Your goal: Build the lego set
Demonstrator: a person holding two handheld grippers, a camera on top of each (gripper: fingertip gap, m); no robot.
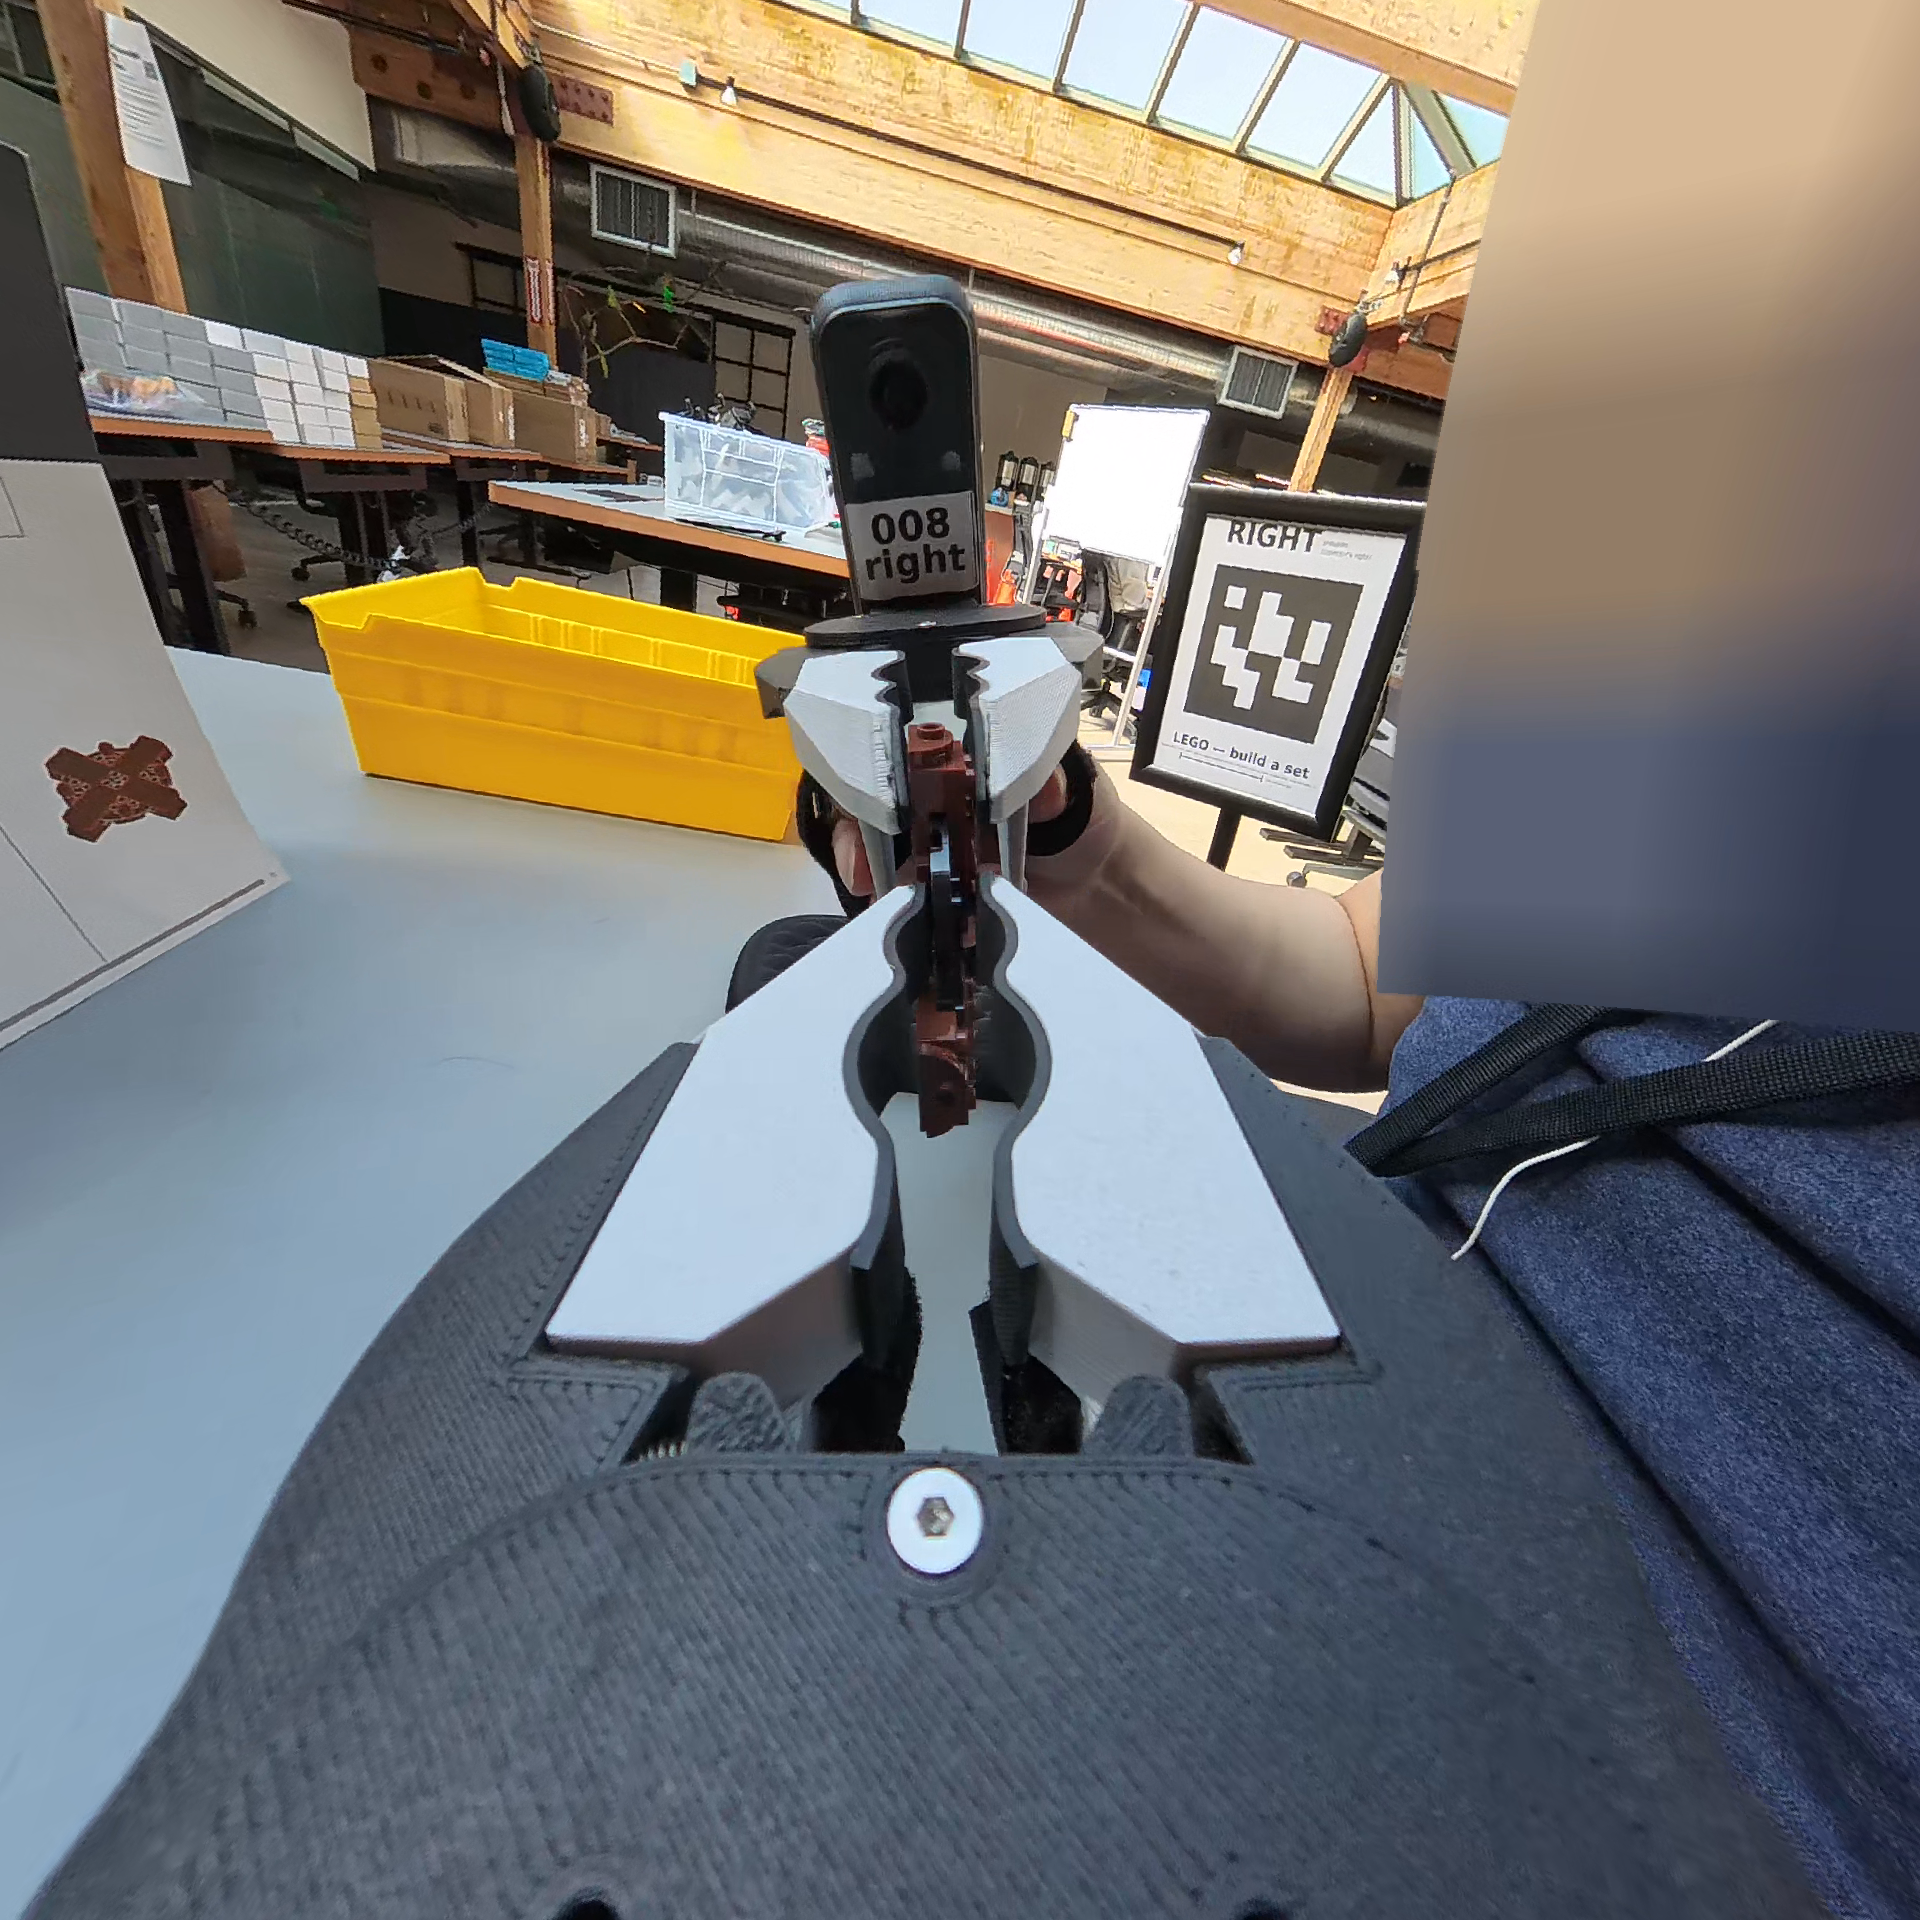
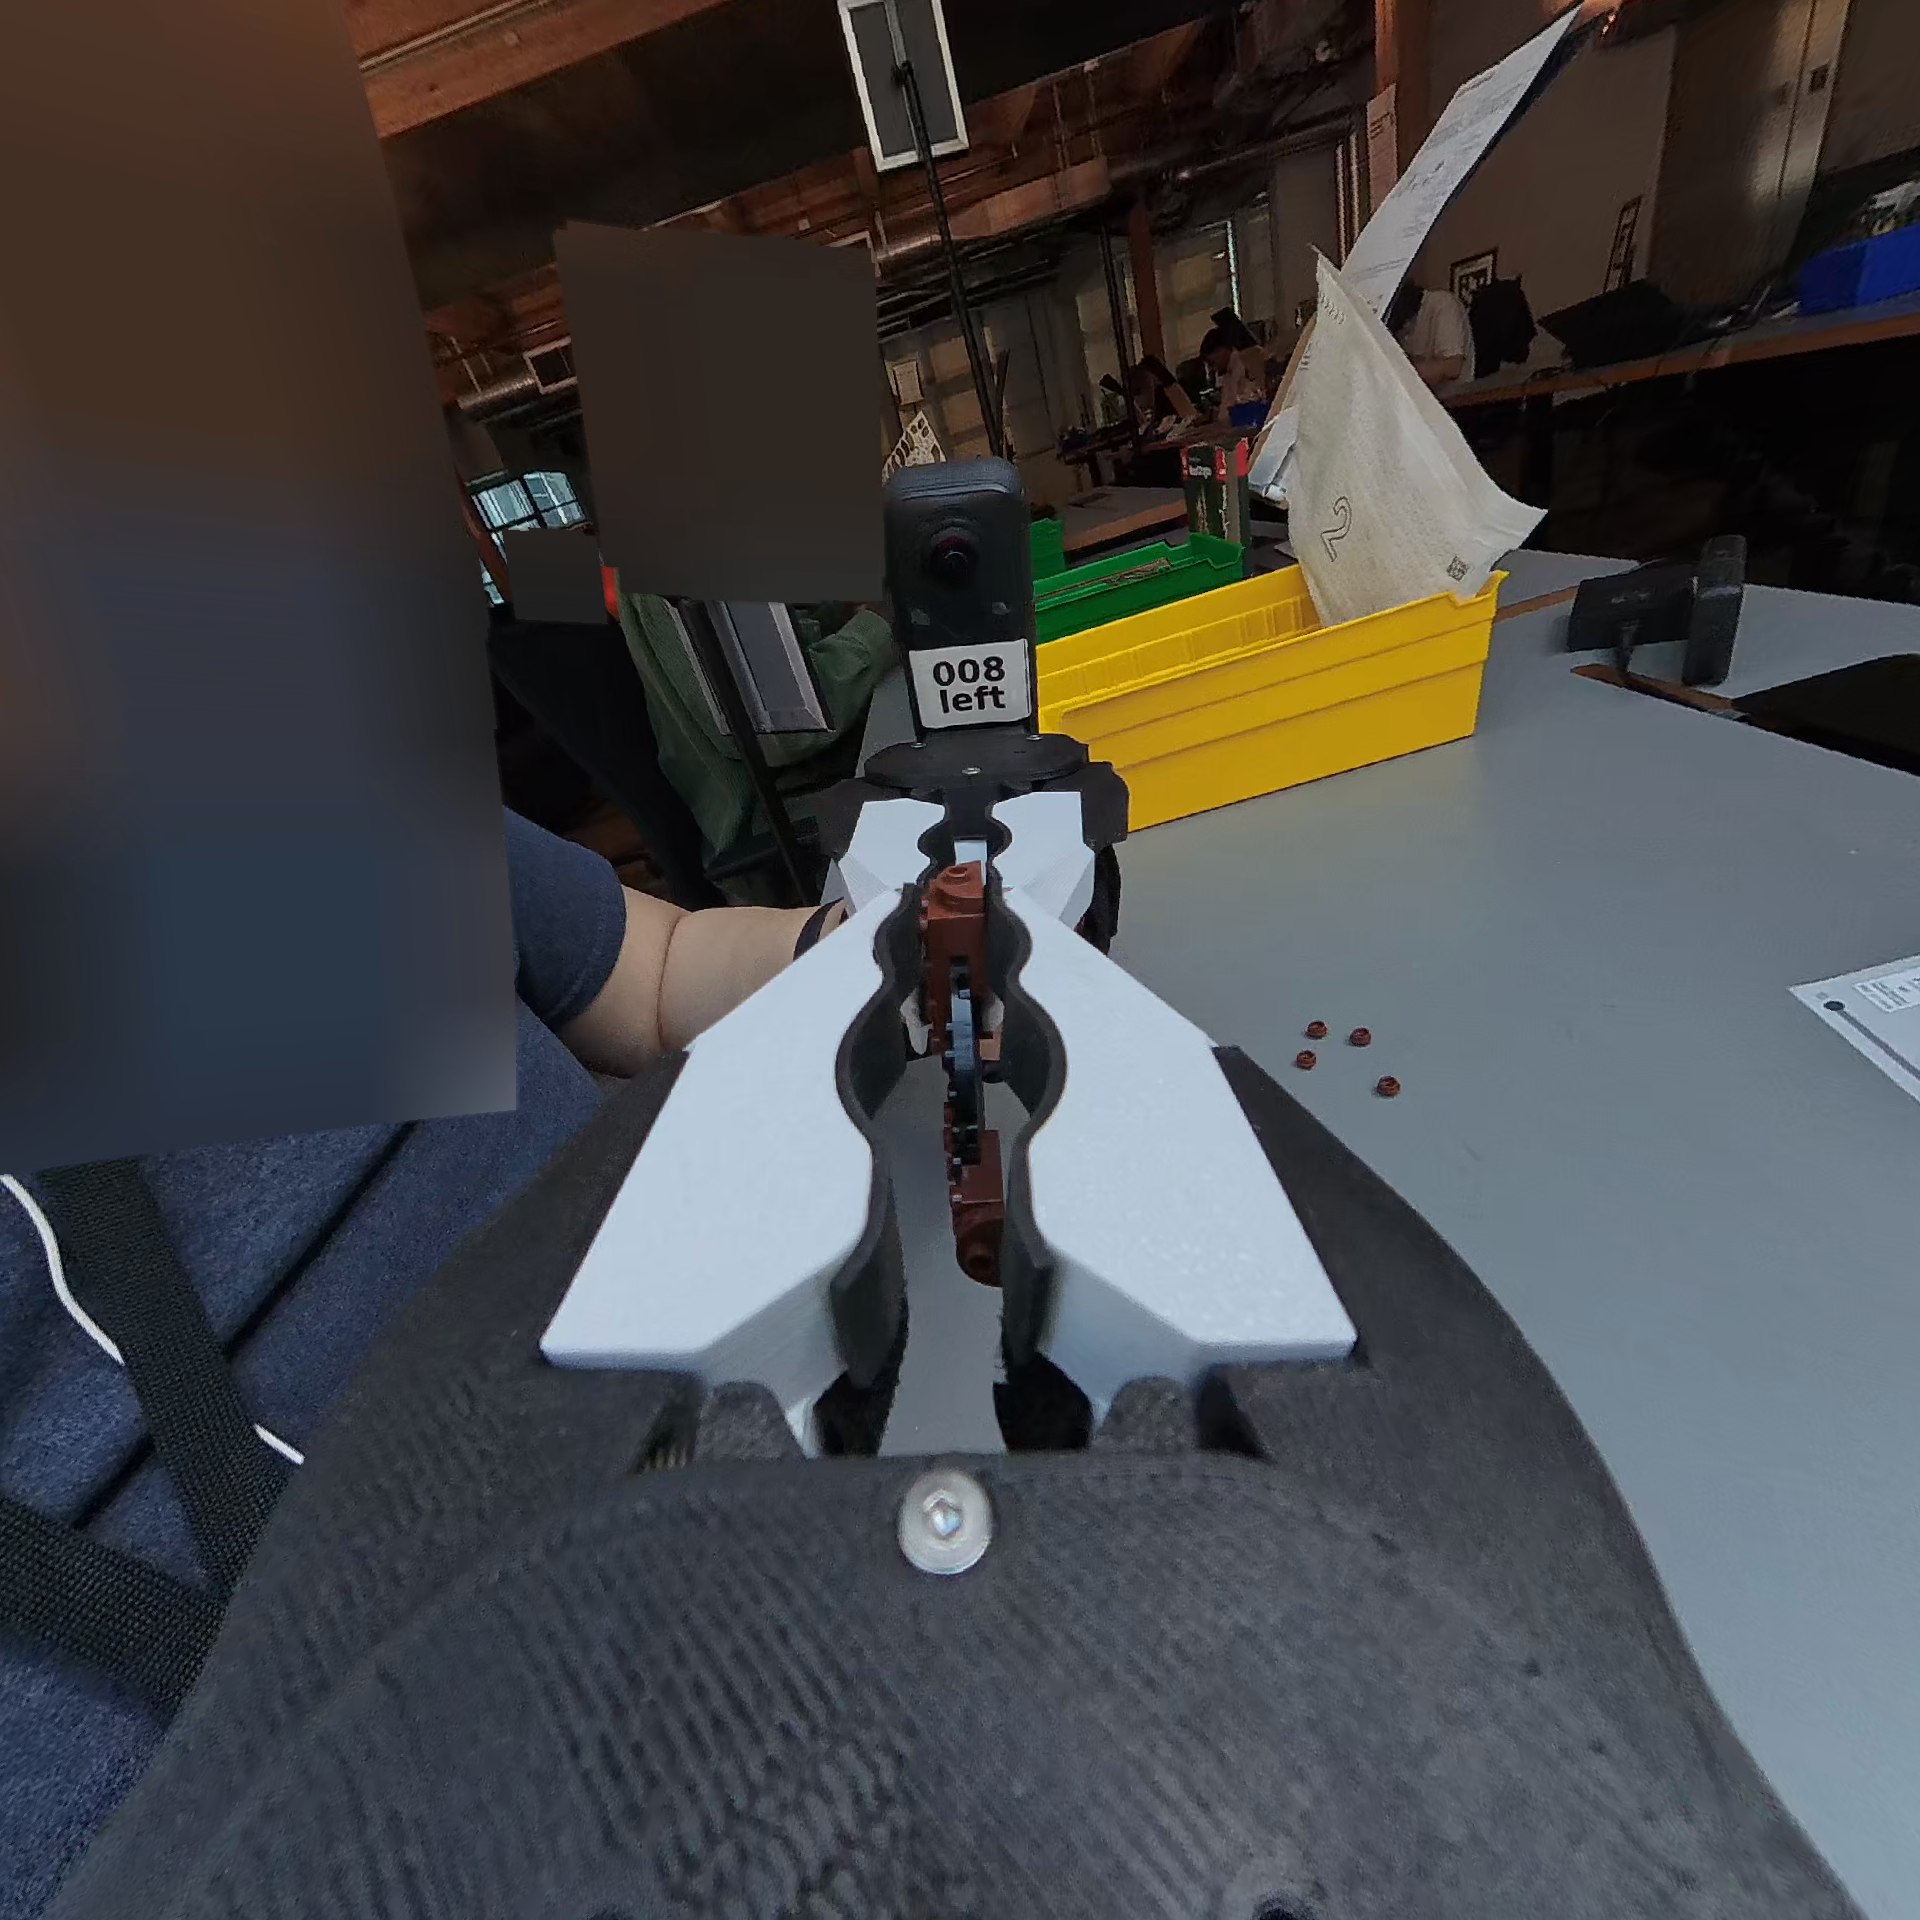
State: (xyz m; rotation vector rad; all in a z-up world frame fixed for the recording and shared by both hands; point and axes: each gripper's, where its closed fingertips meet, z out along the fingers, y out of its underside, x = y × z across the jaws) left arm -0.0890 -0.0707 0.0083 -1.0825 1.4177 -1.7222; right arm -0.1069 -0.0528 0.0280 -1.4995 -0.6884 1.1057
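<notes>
The left hand-held gripper (image 1: 948, 914) and the right hand-held gripper (image 2: 961, 914) face each other tip to tip above the grey tabletop (image 2: 1558, 1039), each nearly closed on one end of a narrow brown-and-black lego assembly (image 1: 948, 935) held edge-on between them. Four small reddish-brown round lego studs (image 2: 1348, 1058) lie loose on the tabletop. A yellow plastic bin (image 2: 1268, 686) sits by its far edge.

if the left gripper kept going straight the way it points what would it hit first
Probably the right gripper: it faces the left gripper head-on, both shut on the same brown and black lego assembly held between them.
</notes>
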